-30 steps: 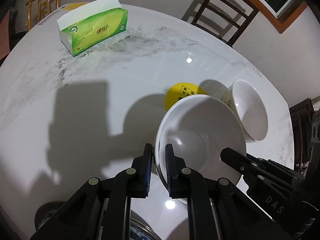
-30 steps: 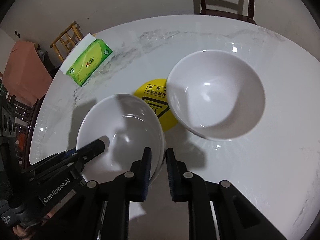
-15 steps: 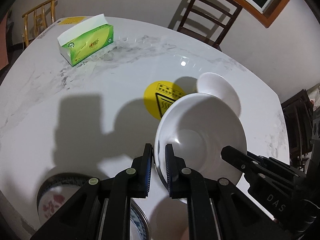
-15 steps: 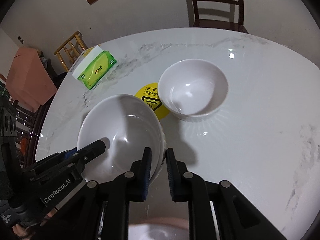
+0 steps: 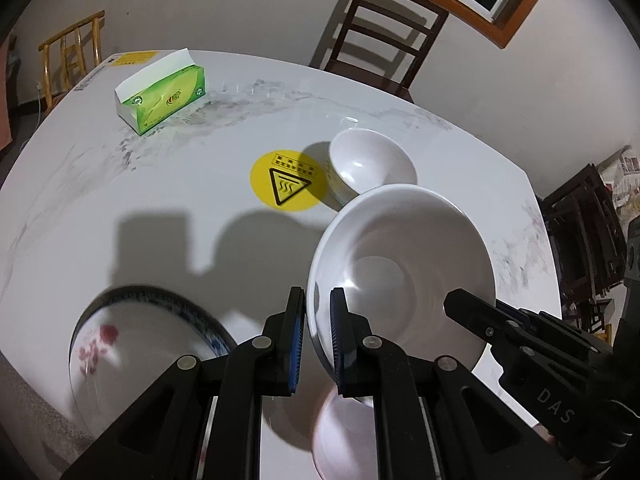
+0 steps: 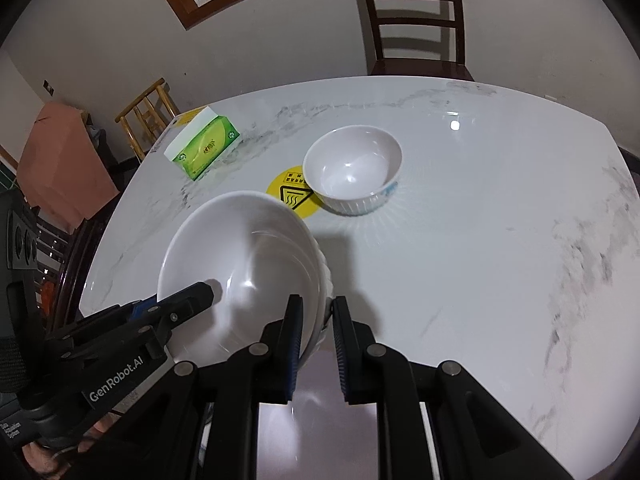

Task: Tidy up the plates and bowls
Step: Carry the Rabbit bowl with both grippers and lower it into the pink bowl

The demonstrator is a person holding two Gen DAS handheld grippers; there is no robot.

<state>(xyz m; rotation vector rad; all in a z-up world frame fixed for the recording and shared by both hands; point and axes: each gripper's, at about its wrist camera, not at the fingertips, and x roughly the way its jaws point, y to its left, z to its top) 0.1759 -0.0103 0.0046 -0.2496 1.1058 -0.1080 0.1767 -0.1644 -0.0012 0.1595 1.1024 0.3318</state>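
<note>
I hold one large white bowl between both grippers: my left gripper has its fingers closed on the bowl's left rim, one finger outside the wall and the other inside, and my right gripper has its fingers clamped on the opposite rim in the same way. The bowl is lifted above the white marbled bench, tilted a little, near my edge of it. Farther out on the bench a smaller white bowl stands upright, touching and partly covering a round yellow warning sticker. A green tissue box lies near the far left edge, well apart from the bowls. Below my left fingers, a plate with a blue rim and red flowers lies blurred at the near edge, and something pale pink shows beneath the held bowl, too blurred to tell. A dark wooden chair stands behind the bench.
</note>
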